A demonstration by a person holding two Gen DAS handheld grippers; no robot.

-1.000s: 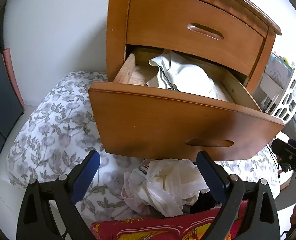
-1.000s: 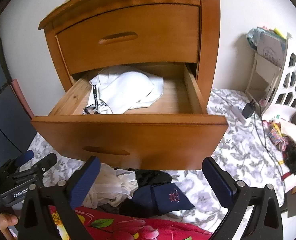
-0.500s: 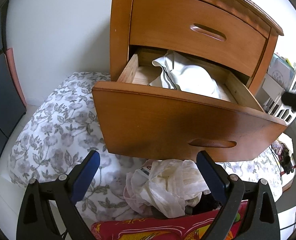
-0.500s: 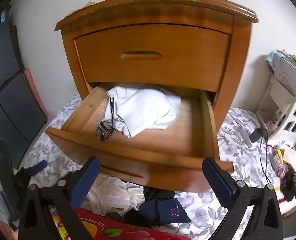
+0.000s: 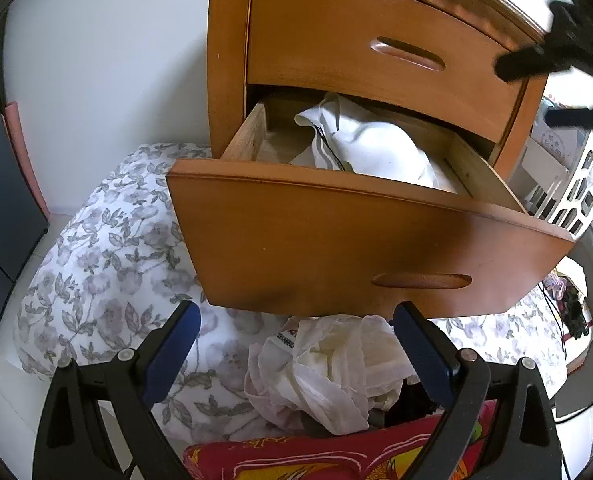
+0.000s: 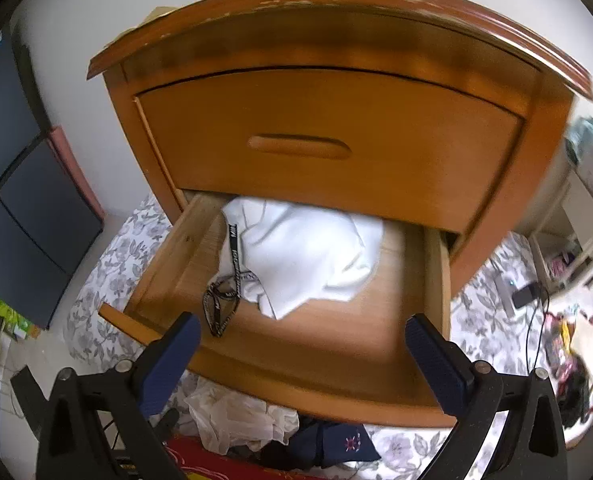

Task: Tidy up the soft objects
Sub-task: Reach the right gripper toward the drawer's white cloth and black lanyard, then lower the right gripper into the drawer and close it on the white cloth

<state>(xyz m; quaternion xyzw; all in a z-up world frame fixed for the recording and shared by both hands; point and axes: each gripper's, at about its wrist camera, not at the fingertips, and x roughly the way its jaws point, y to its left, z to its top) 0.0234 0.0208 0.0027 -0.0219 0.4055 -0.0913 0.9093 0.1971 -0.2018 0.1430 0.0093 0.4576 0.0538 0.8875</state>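
Observation:
A wooden nightstand has its lower drawer (image 5: 376, 240) (image 6: 304, 364) pulled out. Inside lies a white garment (image 6: 304, 256) (image 5: 372, 148) with a black lettered strap. Below the drawer front, on a floral sheet, sits a crumpled cream-white cloth (image 5: 336, 372) (image 6: 236, 412), with a navy sock (image 6: 336, 444) beside it and a red patterned fabric (image 5: 316, 456) in front. My left gripper (image 5: 296, 344) hangs open just above the crumpled cloth, holding nothing. My right gripper (image 6: 300, 344) is open and empty, raised over the drawer's front edge. It also shows as dark fingers (image 5: 536, 64) at the left wrist view's upper right.
The upper drawer (image 6: 328, 148) is closed and overhangs the back of the open one. The floral sheet (image 5: 108, 264) spreads to the left. A white shelf unit (image 5: 576, 192), cables and small clutter (image 6: 568, 344) lie to the right. Dark panels (image 6: 16, 200) stand at the left.
My right gripper has risen from below the drawer front to above it, now looking down into the drawer. The left gripper has stayed almost still over the crumpled cloth.

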